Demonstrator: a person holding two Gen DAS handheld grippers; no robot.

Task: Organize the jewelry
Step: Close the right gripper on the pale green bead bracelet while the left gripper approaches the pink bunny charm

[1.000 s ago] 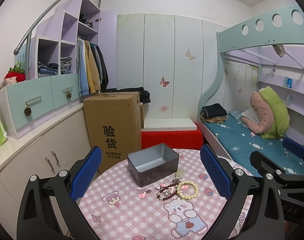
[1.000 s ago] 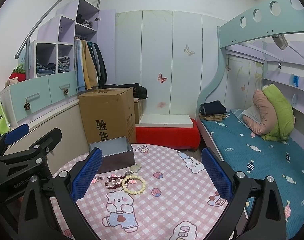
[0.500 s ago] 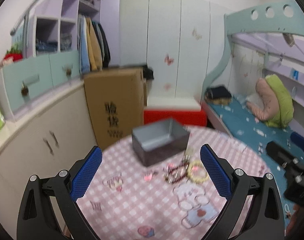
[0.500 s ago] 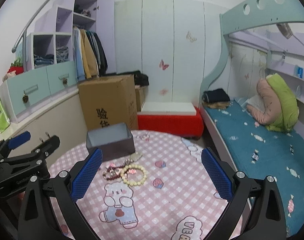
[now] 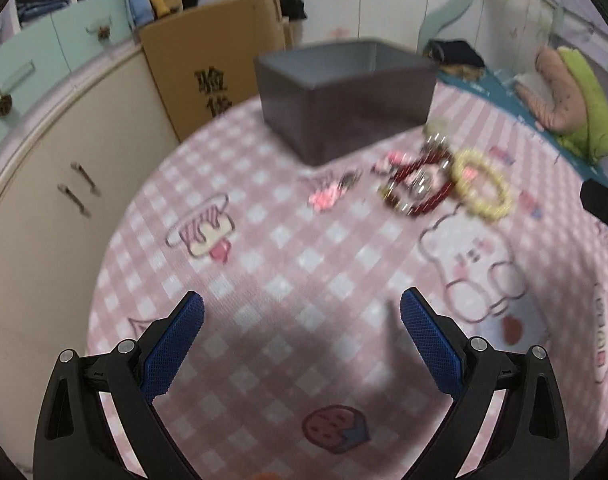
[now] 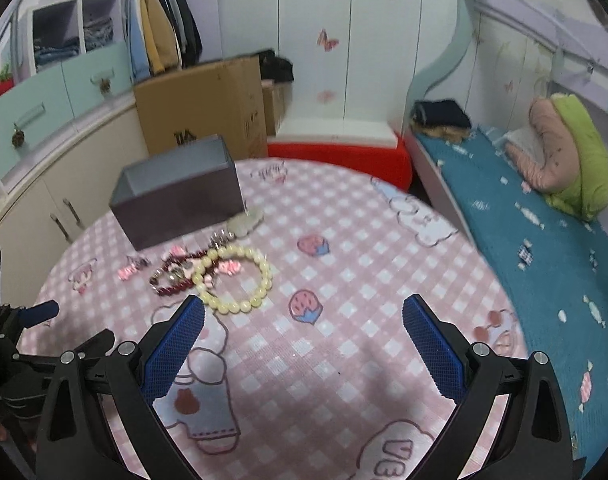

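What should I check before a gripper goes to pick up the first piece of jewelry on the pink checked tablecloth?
1. Left gripper open and empty: ok.
2. Right gripper open and empty: ok.
3. Grey rectangular metal box open at the top: ok.
4. Box empty inside: cannot tell, its interior is hidden.
5. Cream round-bead bracelet free to lift alone: not ok, it touches the dark red bead bracelet.
6. Small pink hair clip lies apart from the bracelets: ok.

Home bedroom, bunk bed (image 6: 524, 216), open wardrobe of hanging clothes (image 6: 159, 40), butterfly-decorated wall panels (image 6: 328, 40)
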